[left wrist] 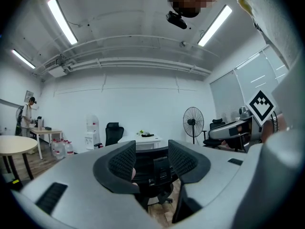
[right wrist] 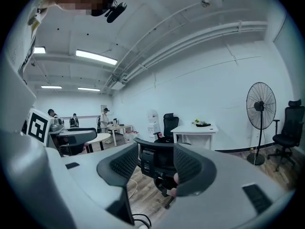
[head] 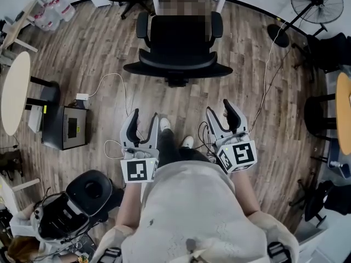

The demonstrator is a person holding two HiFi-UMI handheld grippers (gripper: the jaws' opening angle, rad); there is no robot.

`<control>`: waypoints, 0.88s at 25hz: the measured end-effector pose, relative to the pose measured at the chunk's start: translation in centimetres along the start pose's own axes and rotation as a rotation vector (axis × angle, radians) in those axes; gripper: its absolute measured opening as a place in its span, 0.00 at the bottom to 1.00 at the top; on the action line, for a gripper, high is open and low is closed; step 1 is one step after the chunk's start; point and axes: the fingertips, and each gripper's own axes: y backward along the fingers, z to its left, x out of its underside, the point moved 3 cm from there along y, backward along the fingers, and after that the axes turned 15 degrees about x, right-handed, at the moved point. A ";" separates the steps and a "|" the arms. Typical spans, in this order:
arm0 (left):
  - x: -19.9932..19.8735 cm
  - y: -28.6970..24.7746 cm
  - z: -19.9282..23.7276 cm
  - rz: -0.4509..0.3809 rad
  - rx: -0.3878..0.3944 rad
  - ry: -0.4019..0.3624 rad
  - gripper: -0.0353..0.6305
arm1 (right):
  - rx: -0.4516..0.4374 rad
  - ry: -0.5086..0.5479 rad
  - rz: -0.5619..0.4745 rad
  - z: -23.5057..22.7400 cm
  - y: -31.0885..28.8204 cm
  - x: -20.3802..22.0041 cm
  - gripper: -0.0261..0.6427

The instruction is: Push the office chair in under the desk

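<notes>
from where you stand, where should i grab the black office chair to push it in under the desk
Probably the curved top edge of the backrest of the black office chair, coming from behind. The backrest faces you and spans wide enough for both grippers, while the seat already points at the white desk.

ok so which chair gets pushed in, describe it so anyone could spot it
Find the white desk against the far wall. Right in front of it stands a black office chair with armrests. Unlike the other black chair left of the desk, this one is nearest the person, with its wide curved backrest turned toward them.
</notes>
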 end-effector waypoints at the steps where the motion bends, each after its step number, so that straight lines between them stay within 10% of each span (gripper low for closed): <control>1: 0.3 -0.5 0.4 0.006 -0.001 0.004 0.38 | 0.007 0.000 0.006 -0.2 -0.5 0.2 0.37; 22: 8.7 -14.4 13.3 0.170 0.035 -0.008 0.38 | 0.110 0.101 0.169 -4.7 -17.4 3.8 0.41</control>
